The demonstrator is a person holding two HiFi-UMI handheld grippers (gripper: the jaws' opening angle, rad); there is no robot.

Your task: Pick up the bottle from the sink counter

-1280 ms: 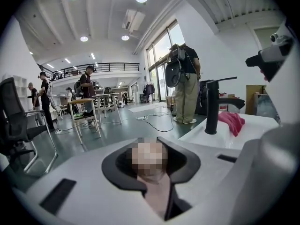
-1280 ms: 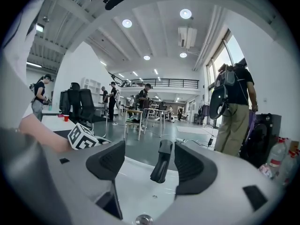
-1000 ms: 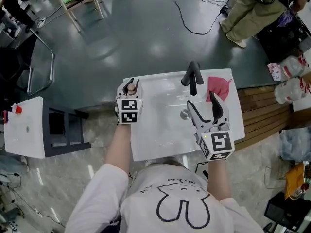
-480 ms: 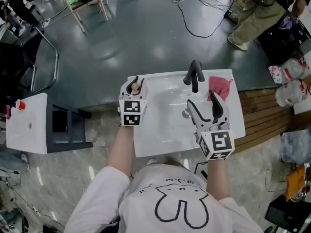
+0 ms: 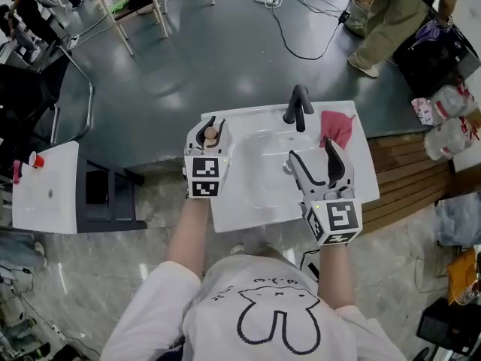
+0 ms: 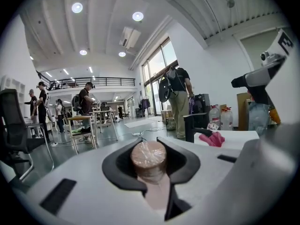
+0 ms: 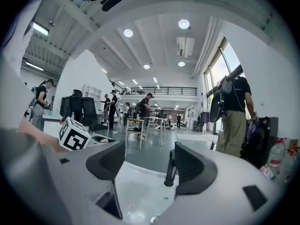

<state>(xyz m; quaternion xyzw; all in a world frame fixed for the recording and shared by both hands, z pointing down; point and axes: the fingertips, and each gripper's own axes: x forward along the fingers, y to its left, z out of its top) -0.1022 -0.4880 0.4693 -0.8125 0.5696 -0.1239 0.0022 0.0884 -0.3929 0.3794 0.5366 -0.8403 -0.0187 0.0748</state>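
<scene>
My left gripper (image 5: 208, 137) is shut on a small pale pink bottle with a tan round cap (image 5: 211, 134), at the left rim of the white sink counter (image 5: 248, 210). In the left gripper view the cap (image 6: 148, 157) sits between the dark pads (image 6: 123, 167), with the pink body (image 6: 157, 197) below it. My right gripper (image 5: 316, 159) hangs open over the right half of the basin with nothing between its fingers. From the right gripper view I see the basin (image 7: 136, 191) and the black faucet (image 7: 169, 168) past the spread jaws.
A black faucet (image 5: 298, 105) stands at the back of the sink, with a pink cloth (image 5: 337, 128) to its right. A white side table (image 5: 45, 194) is at left, wooden slats (image 5: 406, 173) and large water bottles (image 5: 449, 105) at right. A person (image 5: 391, 13) stands beyond, near floor cables.
The head view has shifted a little. Both grippers keep their places at the sink, the left still shut on the bottle.
</scene>
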